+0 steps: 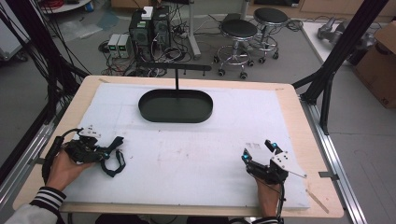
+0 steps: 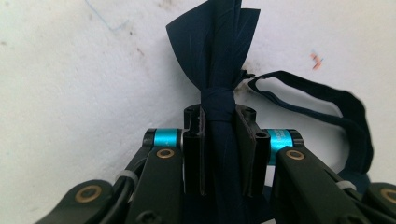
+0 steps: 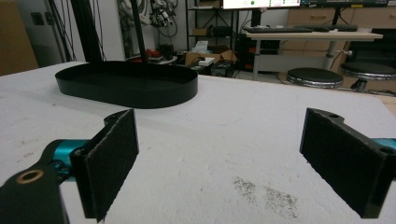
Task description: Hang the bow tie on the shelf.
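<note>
White padding covers the tabletop [image 1: 196, 158] from my edge outward, bare wood showing round its border. Nearest me, on my left, I have the left gripper [image 2: 219, 135] clamped on the knot of one dark blue bow tie [image 2: 215, 51], its jaws pressed in on either side of the band at the middle; in the high view that bow tie [image 1: 114, 142] sits low over the padding near the left front corner, with its black neck strap [image 2: 327, 107] looping away loose beside it. From the left gripper's own view the bow's long axis runs straight ahead between the jaws, one wing fanning out beyond the tips and the other tucked back under them. On my right, about as near, the right gripper [image 1: 258, 151] stands with its jaws spread wide and nothing between them, its felt pads [image 3: 112, 158] facing each other over bare padding. Farther out, centred toward the back, lies one black oval tray [image 1: 175, 106] with a thin upright post and crossbar [image 1: 176, 68] rising from it. That tray lies ahead and to the right of my left gripper, so I judge the left arm is the one to carry the bow tie forward. I count one bow tie, one tray, two grippers.
</note>
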Demonstrator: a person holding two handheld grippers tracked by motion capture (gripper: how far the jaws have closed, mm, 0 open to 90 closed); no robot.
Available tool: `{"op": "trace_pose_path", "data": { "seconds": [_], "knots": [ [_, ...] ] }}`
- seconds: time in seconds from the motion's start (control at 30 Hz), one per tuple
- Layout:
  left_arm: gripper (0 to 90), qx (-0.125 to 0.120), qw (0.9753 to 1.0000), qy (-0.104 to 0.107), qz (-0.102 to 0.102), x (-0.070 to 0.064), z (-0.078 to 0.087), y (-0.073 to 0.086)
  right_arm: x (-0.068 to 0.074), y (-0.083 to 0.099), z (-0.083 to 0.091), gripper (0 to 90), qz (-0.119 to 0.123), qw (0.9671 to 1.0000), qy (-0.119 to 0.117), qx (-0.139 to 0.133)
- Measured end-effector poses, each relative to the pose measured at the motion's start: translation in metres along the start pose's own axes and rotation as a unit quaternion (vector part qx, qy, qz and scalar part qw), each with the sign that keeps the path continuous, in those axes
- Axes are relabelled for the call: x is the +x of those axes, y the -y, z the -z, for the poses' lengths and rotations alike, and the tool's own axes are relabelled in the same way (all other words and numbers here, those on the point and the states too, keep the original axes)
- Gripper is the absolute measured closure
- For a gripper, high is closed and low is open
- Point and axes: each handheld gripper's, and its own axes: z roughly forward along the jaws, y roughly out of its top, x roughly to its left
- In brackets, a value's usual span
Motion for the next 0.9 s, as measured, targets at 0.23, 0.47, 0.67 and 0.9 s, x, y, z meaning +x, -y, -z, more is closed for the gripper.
{"op": "trace_pose_path", "data": {
  "seconds": [0.23, 0.47, 0.67, 0.9],
  "knots": [
    [74.5, -0.058, 0.9982, 0.005, 0.008, -0.002, 0.008, -0.003, 0.000, 0.000, 0.000, 10.6, 0.002, 1.0000, 0.000, 0.000],
    [74.7, -0.127, 0.9918, 0.000, 0.018, -0.001, 0.017, -0.004, 0.000, 0.000, 0.000, 10.6, 0.004, 1.0000, -0.001, -0.002],
    [74.7, -0.186, 0.9824, -0.016, 0.015, -0.004, 0.024, -0.006, 0.000, 0.000, 0.000, 10.6, 0.004, 1.0000, 0.000, -0.002],
    [75.0, -0.251, 0.9676, 0.003, 0.032, -0.004, 0.031, -0.011, 0.000, 0.000, 0.000, 10.6, 0.004, 1.0000, -0.001, -0.001]
  ]
}}
